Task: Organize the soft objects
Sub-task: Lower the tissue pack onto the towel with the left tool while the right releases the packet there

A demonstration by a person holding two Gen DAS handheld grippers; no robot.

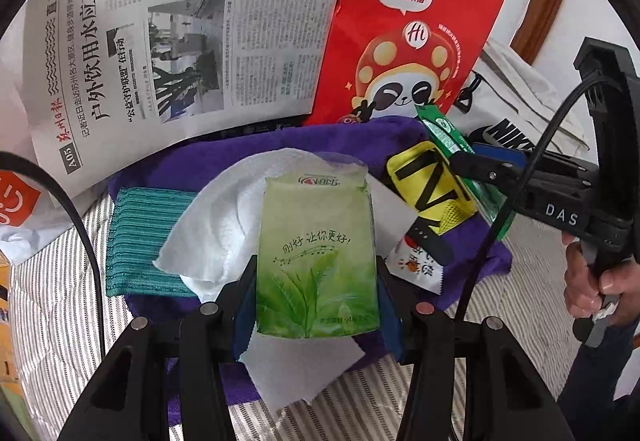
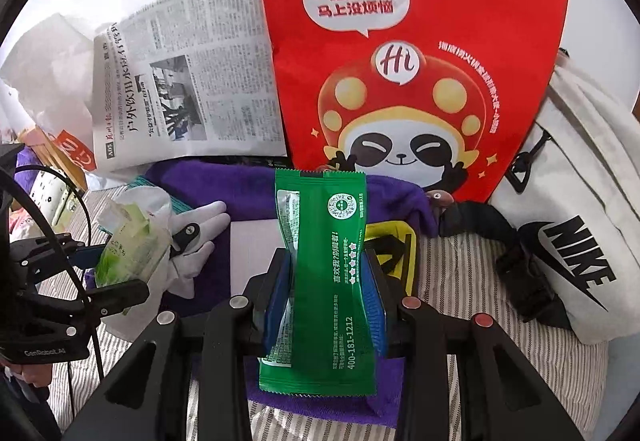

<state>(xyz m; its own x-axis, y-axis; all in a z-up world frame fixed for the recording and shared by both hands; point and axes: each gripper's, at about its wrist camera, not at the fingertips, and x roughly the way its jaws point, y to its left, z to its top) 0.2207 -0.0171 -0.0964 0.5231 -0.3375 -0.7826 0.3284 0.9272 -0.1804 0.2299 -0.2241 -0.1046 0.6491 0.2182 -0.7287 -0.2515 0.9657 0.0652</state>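
I work down from the biggest soft thing. The purple towel (image 1: 240, 161) lies spread on the striped bed (image 1: 400, 401), toward its far edge where the red bag (image 2: 400, 61) and the newspaper (image 1: 180, 41) stand propped. I judge it limp and fairly heavy for cloth: it will sag and drag whatever sits on it, so I would pinch a bare corner or fold of its hem, not the middle.

On it, to the left side, lies the teal cloth (image 1: 148, 237), folded flat; ribbed, grippy, likely light, best taken at a folded edge so the layers stay together. Beside it the white towel (image 1: 216, 225) is bunched and fluffy; it should compress a lot, so a deep bite into the bulk seems safer than a thin edge.

The tissue pack (image 1: 316, 253) is in my left gripper (image 1: 316, 305), the jaws clenched on its two long sides near the bottom, held just above the towel. It looks light and squashy, with a slick film wrap and a loose sheet hanging under it; I judge a gentle mid-body squeeze right, since hard pressure would crumple it.

The green sachet (image 2: 324, 281) is in my right gripper (image 2: 324, 281), jaws closed on its waist, which is visibly pinched narrow. Very light, glossy, probably slippery; a hold across the flat middle suits it, away from the crimped ends. The yellow pouch (image 1: 436, 189) lies below it on the purple towel.
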